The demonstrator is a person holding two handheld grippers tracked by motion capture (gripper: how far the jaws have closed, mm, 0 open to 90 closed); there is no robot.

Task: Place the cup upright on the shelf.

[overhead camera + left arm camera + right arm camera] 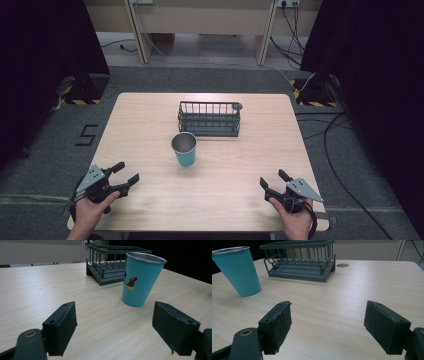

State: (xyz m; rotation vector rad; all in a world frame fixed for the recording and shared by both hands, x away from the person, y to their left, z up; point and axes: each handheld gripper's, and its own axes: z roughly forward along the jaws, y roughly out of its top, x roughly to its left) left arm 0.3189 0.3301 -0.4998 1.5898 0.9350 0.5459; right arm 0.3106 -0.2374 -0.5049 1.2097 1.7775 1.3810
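Both claws, left claw point(127, 173) and right claw point(272, 182), gape empty at the tabletop's point(150, 115) near corners; the cup point(184, 149) stands upright mid-tabletop before the rack point(209, 119), so grip it squarely below the rim.

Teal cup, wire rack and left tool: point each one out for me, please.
Teal cup point(185, 156): high view, on its outer wall below the metal rim.
Wire rack point(209, 131): high view, on its near side wall.
Left tool point(126, 172): high view, midway between its open fingertips.
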